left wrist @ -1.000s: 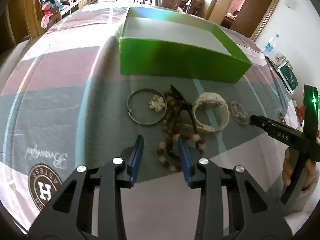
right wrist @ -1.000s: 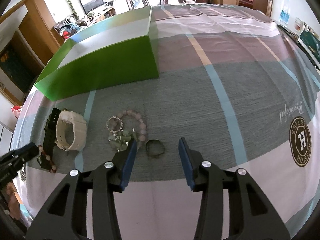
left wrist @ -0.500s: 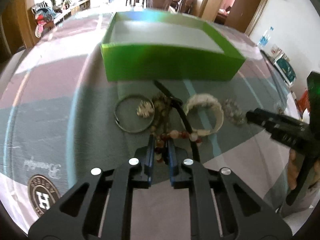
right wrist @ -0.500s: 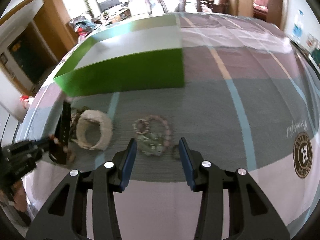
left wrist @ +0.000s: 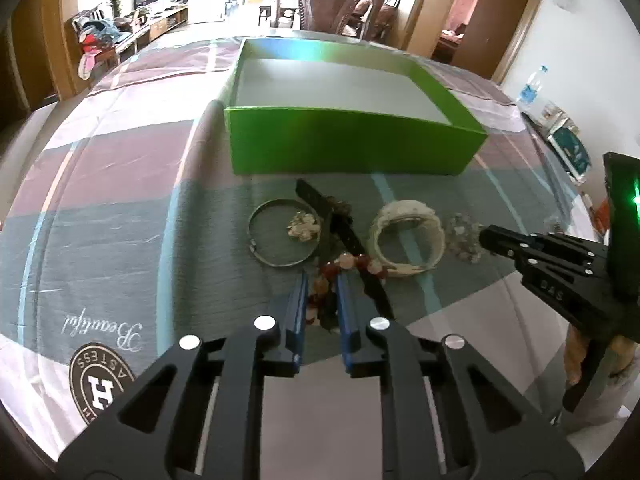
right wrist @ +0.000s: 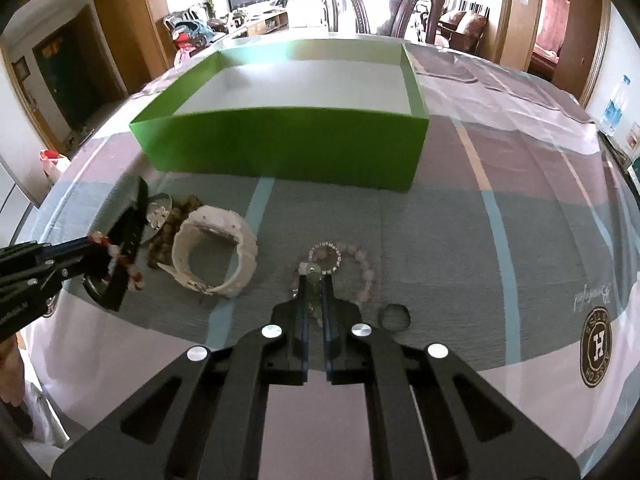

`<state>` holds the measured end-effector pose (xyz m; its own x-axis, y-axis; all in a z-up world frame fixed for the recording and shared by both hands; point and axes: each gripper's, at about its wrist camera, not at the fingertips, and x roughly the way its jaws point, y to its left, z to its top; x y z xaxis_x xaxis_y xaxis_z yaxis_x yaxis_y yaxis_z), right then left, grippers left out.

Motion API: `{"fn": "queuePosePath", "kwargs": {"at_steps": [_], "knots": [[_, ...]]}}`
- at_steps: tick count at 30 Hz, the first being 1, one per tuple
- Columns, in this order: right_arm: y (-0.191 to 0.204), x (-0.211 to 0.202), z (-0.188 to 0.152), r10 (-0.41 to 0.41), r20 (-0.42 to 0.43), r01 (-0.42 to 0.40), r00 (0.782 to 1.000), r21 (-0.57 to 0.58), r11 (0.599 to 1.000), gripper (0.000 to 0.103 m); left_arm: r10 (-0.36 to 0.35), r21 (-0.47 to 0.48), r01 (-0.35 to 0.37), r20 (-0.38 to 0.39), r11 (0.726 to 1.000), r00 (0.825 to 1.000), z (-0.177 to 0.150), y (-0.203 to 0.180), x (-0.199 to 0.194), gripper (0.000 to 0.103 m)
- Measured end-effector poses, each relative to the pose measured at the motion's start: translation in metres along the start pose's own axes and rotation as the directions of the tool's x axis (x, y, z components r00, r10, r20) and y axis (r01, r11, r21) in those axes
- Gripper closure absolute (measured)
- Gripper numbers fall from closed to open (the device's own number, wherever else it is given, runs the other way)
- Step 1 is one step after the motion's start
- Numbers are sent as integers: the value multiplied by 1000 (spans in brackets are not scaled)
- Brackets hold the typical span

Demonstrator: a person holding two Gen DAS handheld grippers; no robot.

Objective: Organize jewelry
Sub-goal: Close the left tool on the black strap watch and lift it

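The box (left wrist: 352,148) is bright green outside, with a pale grey-white floor. The tablecloth (left wrist: 120,216) carries broad blocks of grey, mauve and white, thin light-blue and orange stripes, and a round brown-and-white emblem with the letter H. The watch (right wrist: 216,256) is cream-white. The strap (left wrist: 344,232) is black. The beaded bracelet (left wrist: 352,266) mixes red and pale beads. The bangle (left wrist: 276,236) is dull silver. The bead loop (right wrist: 362,268) is pale pink. Both grippers have black frames with blue fingers (left wrist: 297,312).
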<state>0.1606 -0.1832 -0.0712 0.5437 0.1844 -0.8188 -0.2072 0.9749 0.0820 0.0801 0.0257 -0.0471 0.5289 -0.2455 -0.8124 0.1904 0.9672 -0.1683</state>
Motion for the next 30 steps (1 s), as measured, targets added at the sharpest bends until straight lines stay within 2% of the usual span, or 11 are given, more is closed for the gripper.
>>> {"fn": "queuePosePath", "kwargs": {"at_steps": [6, 7, 8, 9, 11, 15, 20, 23, 26, 30], "knots": [[-3, 2, 0, 16, -4, -16, 1000, 20, 1000, 97, -5, -2, 5, 26, 1000, 1000, -3, 0, -9, 88], [-4, 2, -1, 19, -8, -19, 1000, 25, 1000, 97, -1, -6, 1, 25, 1000, 1000, -4, 2, -9, 85], [-4, 3, -1, 23, -9, -23, 1000, 28, 999, 97, 9, -5, -9, 9, 1000, 1000, -6, 3, -6, 74], [-5, 3, -2, 29, -10, -28, 1000, 31, 999, 97, 15, -4, -15, -1, 1000, 1000, -8, 5, -3, 70], [-5, 3, -4, 36, -12, -36, 999, 31, 999, 97, 23, -1, -23, -38, 1000, 999, -13, 6, 7, 69], [-7, 6, -6, 42, -15, -42, 999, 37, 998, 96, 32, 0, -32, -75, 999, 997, -17, 7, 22, 71], [-9, 6, -9, 58, -9, -58, 998, 45, 997, 96, 6, -2, -6, -85, 1000, 996, -13, 7, 33, 87], [-9, 3, -9, 70, -10, -69, 998, 47, 996, 95, 2, -4, -3, -69, 1000, 998, -8, 6, 33, 93], [-1, -3, -10, 152, -12, -151, 988, 25, 988, 94, -33, 6, 33, -43, 999, 999, -4, 1, 26, 93], [24, -5, -11, 307, -32, -308, 951, -39, 950, 94, -58, 31, 59, -47, 998, 997, -3, -8, 28, 93]]}}
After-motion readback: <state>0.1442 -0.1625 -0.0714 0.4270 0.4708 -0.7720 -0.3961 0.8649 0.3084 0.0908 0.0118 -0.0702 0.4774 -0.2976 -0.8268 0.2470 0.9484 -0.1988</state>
